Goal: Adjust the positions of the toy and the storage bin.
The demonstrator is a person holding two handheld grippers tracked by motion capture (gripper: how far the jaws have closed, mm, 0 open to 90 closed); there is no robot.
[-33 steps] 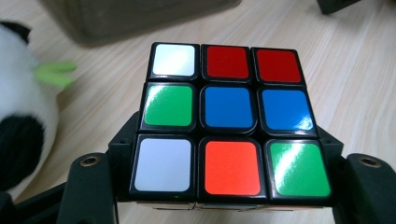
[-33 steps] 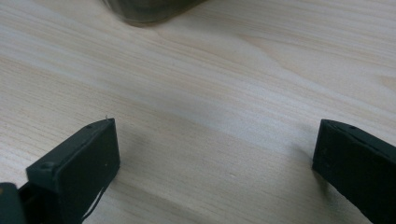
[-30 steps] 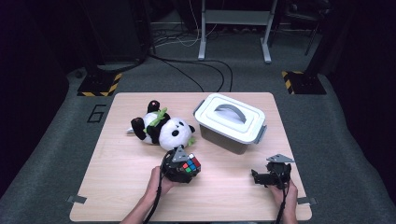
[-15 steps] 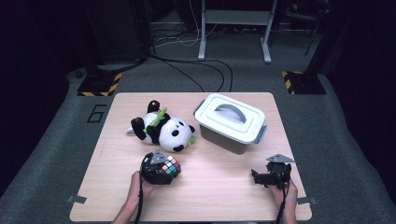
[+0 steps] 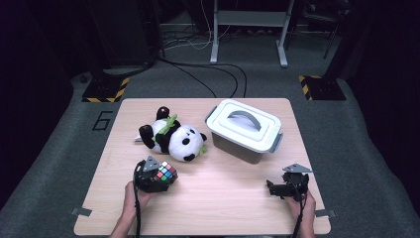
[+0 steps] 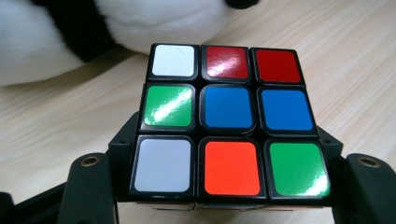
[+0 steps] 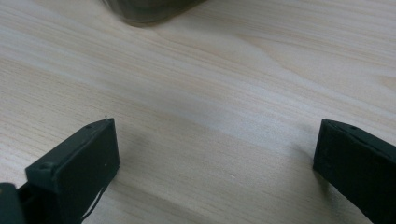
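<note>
1. My left gripper (image 5: 157,177) pinches the puzzle cube (image 5: 165,173) between its two jaws, at the near left part of the table (image 5: 237,208). In the left gripper view the cube (image 6: 229,121) sits between the jaws with its coloured face toward the camera.
2. The jaws hold only the lower sides of the cube, I think. If I tilt or turn the hand quickly, the smooth plastic could slide out and drop on the wood.
3. The toy panda (image 5: 173,140) lies just beyond the cube, very near. If I push forward without lifting, the cube may catch on the soft fur and be pulled from the grip.
4. The box (image 5: 245,130) at the far right has its lid on. Nothing can go in before the lid comes off.
5. My right gripper (image 5: 283,187) rests at the near right with jaws spread, holding nothing. It stays well apart from the box, so a careless reach could knock the box's corner.
</note>
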